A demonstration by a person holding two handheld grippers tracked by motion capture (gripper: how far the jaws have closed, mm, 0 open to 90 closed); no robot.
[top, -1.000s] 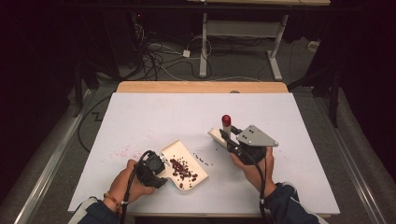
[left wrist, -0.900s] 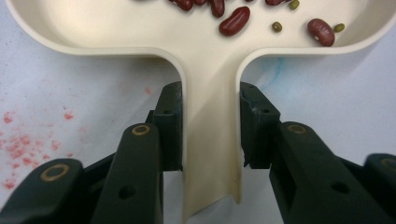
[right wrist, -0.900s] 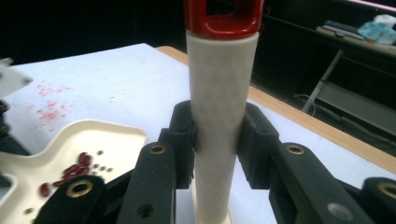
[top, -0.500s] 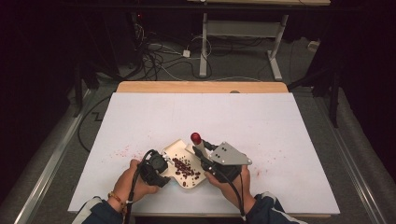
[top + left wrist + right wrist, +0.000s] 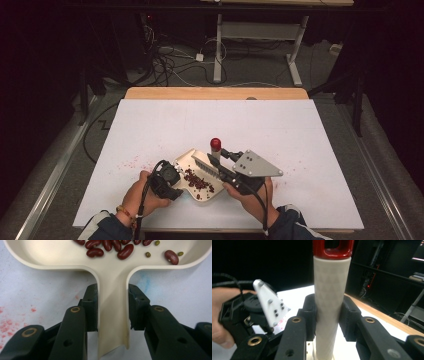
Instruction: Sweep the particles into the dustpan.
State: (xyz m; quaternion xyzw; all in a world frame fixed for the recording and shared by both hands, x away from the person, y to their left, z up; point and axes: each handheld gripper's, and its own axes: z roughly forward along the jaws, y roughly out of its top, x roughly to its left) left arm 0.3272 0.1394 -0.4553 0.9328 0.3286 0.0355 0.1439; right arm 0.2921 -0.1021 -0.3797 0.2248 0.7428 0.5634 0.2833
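White tabletop (image 5: 150, 130): left gripper (image 5: 112, 307) clamps cream plastic dustpan's handle (image 5: 112, 322), right gripper (image 5: 328, 317) grasps red-capped brush handle (image 5: 332, 302); sweep beans (image 5: 110, 246) gently inward.

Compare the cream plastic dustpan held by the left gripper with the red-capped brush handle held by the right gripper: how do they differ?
The cream plastic dustpan lies flat on the table; the red-capped brush handle stands upright. The dustpan is broad and shallow with a flat tab handle; the brush handle is a round, patterned cylinder. The dustpan holds red beans; the brush handle carries none. Both are cream and clamped between black jaws.
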